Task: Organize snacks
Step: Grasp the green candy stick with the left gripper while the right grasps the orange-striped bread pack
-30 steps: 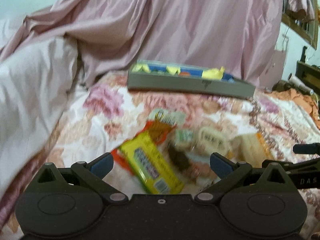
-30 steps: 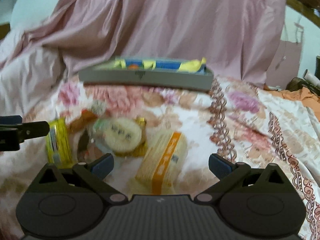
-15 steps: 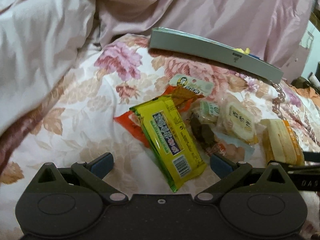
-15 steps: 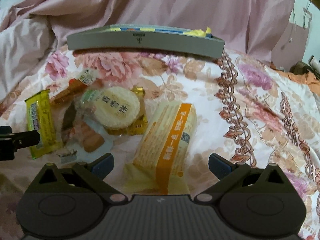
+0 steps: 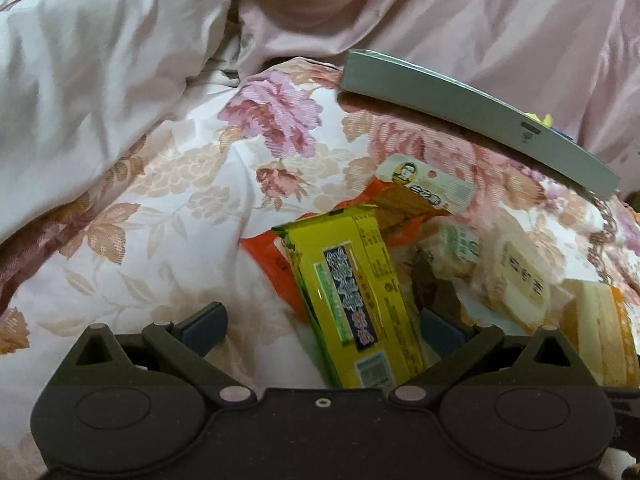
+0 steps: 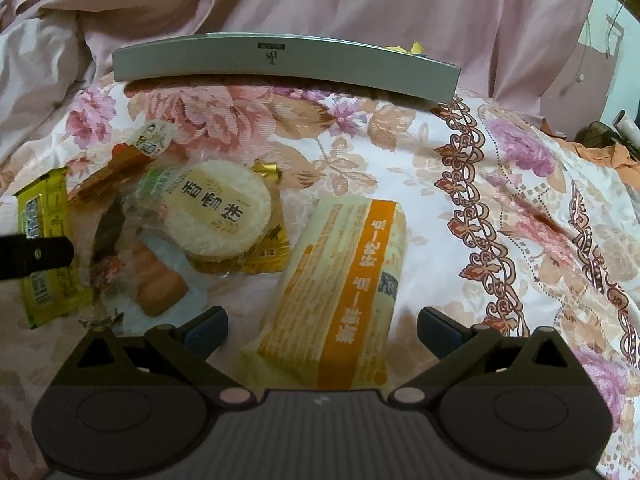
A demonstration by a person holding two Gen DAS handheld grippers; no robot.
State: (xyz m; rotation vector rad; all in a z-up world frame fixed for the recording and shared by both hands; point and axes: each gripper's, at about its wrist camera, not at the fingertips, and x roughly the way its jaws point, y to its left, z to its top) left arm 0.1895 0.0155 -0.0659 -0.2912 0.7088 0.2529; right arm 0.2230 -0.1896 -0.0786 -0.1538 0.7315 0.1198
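A pile of snacks lies on a floral bedspread. My left gripper (image 5: 320,328) is open, low over a yellow snack bar (image 5: 356,300) that lies between its fingers, on an orange packet (image 5: 272,260). My right gripper (image 6: 322,326) is open around the near end of a cream and orange packet (image 6: 344,288). A round rice cracker pack (image 6: 218,210) and a sausage pack (image 6: 158,280) lie to its left. The yellow bar (image 6: 44,240) and a finger of the left gripper (image 6: 36,256) show at the right wrist view's left edge. A grey tray (image 6: 280,64) holding snacks sits behind.
Pink bedding (image 5: 100,80) is bunched up on the left and behind the tray (image 5: 460,108). The floral bedspread (image 6: 520,200) stretches to the right of the snacks. Clutter (image 6: 616,136) lies at the far right edge.
Both grippers have moved forward and down toward the snacks. The yellow bar now lies between the left fingers and the cream and orange packet between the right fingers. Both stay open.
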